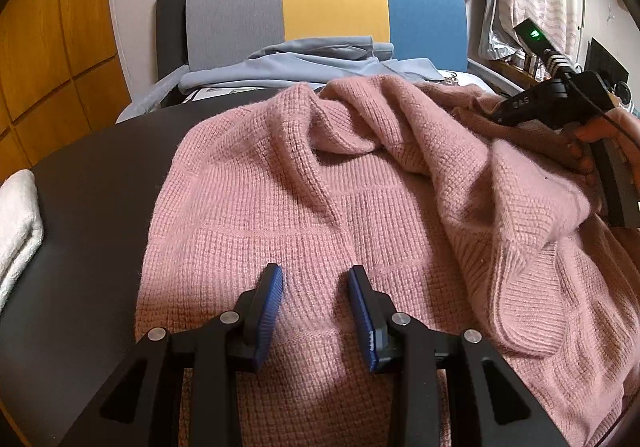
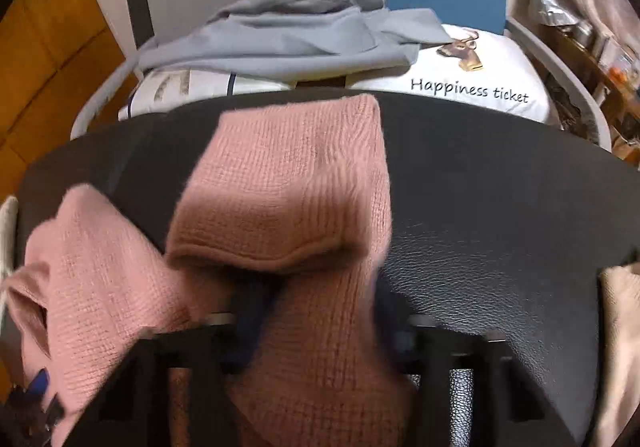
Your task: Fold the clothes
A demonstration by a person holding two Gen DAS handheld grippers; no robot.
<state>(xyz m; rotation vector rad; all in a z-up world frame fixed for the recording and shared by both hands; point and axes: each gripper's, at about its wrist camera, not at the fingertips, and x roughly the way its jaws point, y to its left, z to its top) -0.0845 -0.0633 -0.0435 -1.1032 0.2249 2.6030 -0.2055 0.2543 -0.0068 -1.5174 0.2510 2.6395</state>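
Note:
A pink knitted sweater [image 1: 320,207] lies spread on the black table [image 1: 100,187], rumpled on its right side. My left gripper [image 1: 316,299] is open, its blue-padded fingers resting apart on the sweater's near part. The right gripper's body [image 1: 560,107] shows at the right edge, held by a hand. In the right wrist view a sleeve of the sweater [image 2: 288,187] drapes over my right gripper [image 2: 316,311] and hides its fingertips. The fingers are blurred and stand apart with knit between them.
A chair with a grey, yellow and blue back [image 1: 328,7] stands behind the table, with grey-blue clothes [image 2: 280,35] and a printed white cushion [image 2: 472,79] on it. A white towel [image 1: 16,219] lies at the table's left edge. A beige cloth [image 2: 620,327] lies at right.

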